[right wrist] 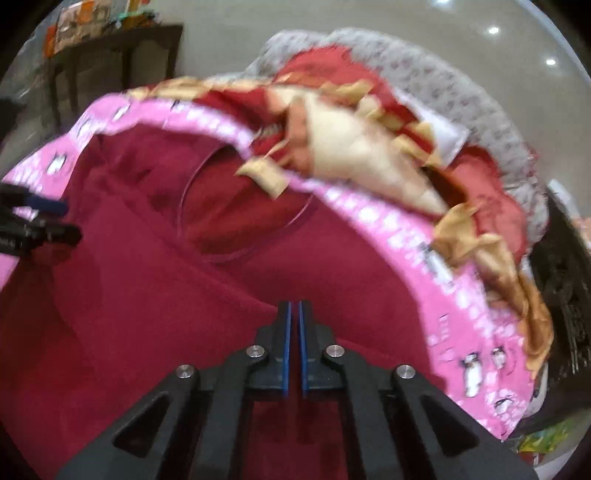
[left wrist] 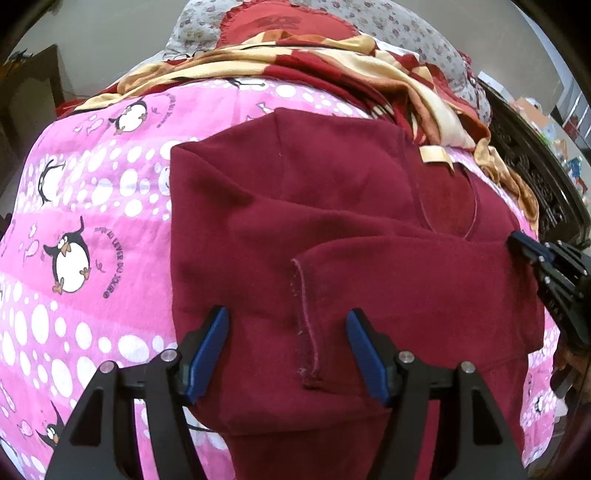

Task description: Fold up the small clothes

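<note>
A bed, covered by a pink sheet (left wrist: 92,206) printed with penguins and white dots, filled both views. At its far end lay a rumpled red and cream blanket (left wrist: 332,62) against a grey flowered pillow (left wrist: 413,33).

On the pink sheet a dark red top (left wrist: 314,206) lay spread flat, its round neckline (left wrist: 447,206) toward the blanket and one sleeve (left wrist: 369,280) folded across the body, the stitched cuff (left wrist: 306,325) ending near the middle of the garment.

The left hand-held gripper (left wrist: 286,354) hung over the lower part of the top with its blue pads wide apart, one on each side of the cuff, gripping nothing. The right hand-held gripper (right wrist: 294,343) had its jaws drawn together with only a thin slit between the pads and no cloth visibly caught in them; in the left wrist view it sat at the top's right edge (left wrist: 532,254). The right wrist view was blurred.
</note>
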`<state>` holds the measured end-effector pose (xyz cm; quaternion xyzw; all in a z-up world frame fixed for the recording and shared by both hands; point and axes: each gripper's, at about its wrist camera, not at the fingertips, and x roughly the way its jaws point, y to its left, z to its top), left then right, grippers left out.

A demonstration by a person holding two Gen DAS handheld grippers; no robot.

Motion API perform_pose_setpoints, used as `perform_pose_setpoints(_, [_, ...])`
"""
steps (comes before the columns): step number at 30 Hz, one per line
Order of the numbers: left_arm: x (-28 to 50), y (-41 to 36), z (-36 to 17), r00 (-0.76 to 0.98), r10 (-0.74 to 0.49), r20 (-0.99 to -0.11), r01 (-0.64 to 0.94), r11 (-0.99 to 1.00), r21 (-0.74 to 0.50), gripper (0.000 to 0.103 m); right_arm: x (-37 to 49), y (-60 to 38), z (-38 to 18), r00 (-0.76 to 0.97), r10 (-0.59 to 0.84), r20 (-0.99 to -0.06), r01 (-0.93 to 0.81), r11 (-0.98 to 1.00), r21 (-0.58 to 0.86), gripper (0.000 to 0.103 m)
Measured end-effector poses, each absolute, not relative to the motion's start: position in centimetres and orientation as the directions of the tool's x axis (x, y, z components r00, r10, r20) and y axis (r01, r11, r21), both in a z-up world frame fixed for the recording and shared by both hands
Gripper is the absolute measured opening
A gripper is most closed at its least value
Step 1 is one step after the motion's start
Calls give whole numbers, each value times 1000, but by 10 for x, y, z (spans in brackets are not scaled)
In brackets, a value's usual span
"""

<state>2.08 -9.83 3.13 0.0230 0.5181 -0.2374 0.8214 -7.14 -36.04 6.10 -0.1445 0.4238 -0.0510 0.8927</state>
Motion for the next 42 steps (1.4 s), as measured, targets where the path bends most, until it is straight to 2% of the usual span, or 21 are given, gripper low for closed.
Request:
perform_pose_setpoints(3, [18,-104,29,368,-349,-862,420,889,-180,76,-63,-372,55,615,-205,-761,21,970,-244,10])
perform_pose_setpoints(6, [15,-112,29,379,-322,-868,445,886,-134,78,-62,-370,44,611,-225,-759,41,966,-254,11])
perform_pose_setpoints(11, [17,-112,30,375,-325,-868,446,884,-138,78,-95,-381,70,624,-120,-772,105,992,-70,28])
perform_pose_setpoints(13, [15,-114,29,383,-317,-868,447,886,-127,78,-120,-385,72,627,-116,-770,140,989,-35,31])
perform_pose_setpoints(20, [9,-118,31,409,-286,-867,438,895,-88,78,-160,-414,36,571,-110,-814,290,954,74,31])
perform_pose_setpoints(28, [-12,-113,46,442,-253,-861,444,895,-35,78,-184,-411,60,595,-111,-796,333,936,118,32])
perform_pose_setpoints(33, [-27,-102,55,460,-250,-852,437,899,-28,78,-200,-428,39,542,-129,-831,418,899,133,34])
perform_pose_setpoints(38, [-40,-89,58,455,-245,-856,419,907,-37,78,-198,-421,41,531,-161,-832,401,913,79,34])
perform_pose_setpoints(42, [-53,-82,61,461,-246,-853,417,908,-37,78,-214,-414,53,557,-140,-818,402,908,118,35])
